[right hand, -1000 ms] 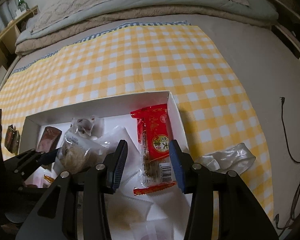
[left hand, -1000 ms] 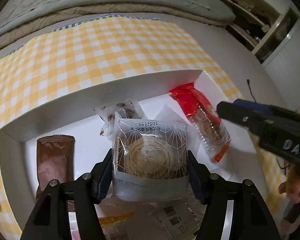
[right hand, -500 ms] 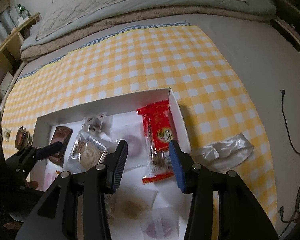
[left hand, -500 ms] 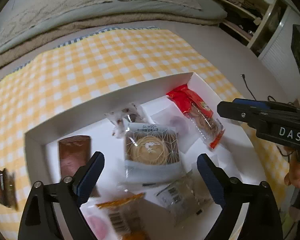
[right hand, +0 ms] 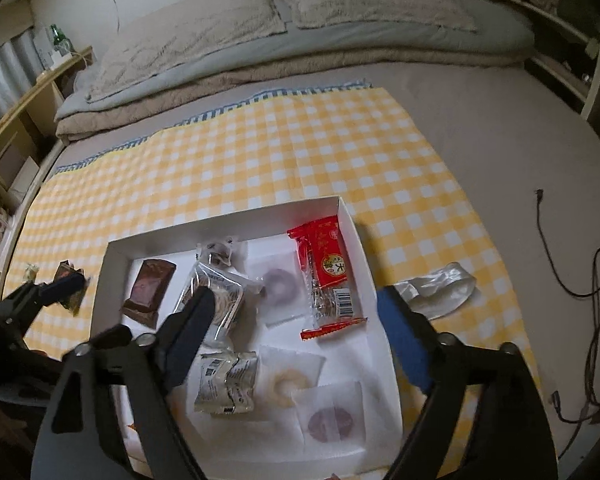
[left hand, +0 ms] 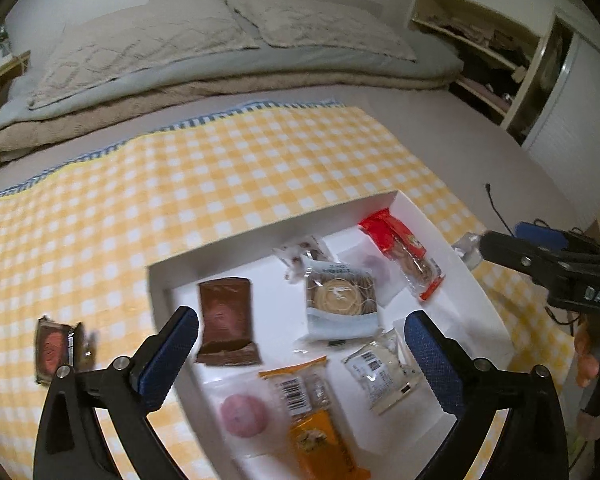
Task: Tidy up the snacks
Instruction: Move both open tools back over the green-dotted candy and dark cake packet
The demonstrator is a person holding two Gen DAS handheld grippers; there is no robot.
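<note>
Yellow-check cloth (right hand: 260, 152) on floor w/ white box (right hand: 228, 224) | bed (right hand: 300, 32) behind | both jaws opening, nothing between

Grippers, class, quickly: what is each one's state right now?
Left gripper: jaws opening, empty, above the white box.
Right gripper: jaws opening, empty.

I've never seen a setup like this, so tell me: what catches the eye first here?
A white box full of wrapped snacks sits on a yellow checked cloth, with a bright red packet along its right side. A brown packet lies at the box's left. Black arms of the left hand-held gripper frame the bottom, jaws opening and empty.
</note>
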